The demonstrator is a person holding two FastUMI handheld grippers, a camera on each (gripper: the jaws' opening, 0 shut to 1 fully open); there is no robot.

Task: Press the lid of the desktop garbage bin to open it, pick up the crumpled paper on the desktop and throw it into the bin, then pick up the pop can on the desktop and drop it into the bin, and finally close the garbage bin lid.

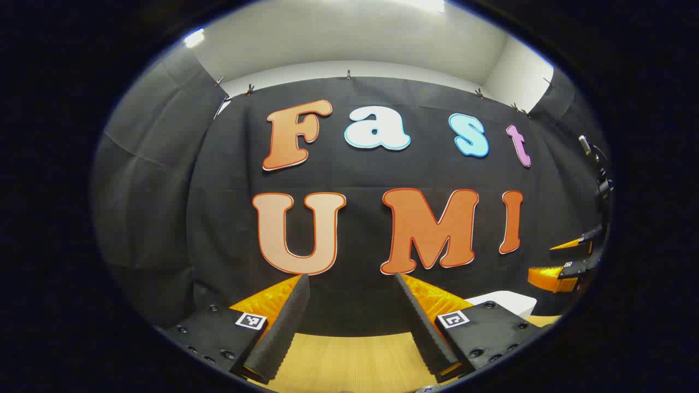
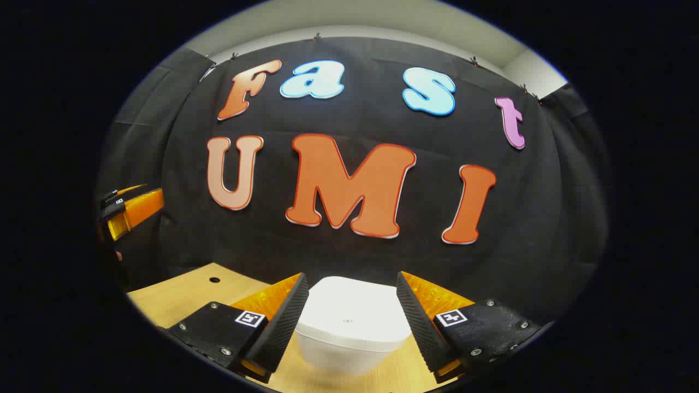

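Facing the shut white bin (image 2: 349,322) dead ahead between its wide-open, empty fingers, right gripper (image 2: 349,311) nearer; left gripper (image 1: 352,316) likewise open, empty, bin off its right

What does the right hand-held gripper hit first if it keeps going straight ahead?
Probably the white plastic desktop garbage bin, lid closed, which sits on the light wooden table framed between the open fingers of the right hand-held gripper. Depth is unclear, and if the line runs above the lid, the black cloth wall comes next.

White desktop garbage bin (image 2: 349,327), lid shut, upright on the wooden desktop (image 2: 180,297).
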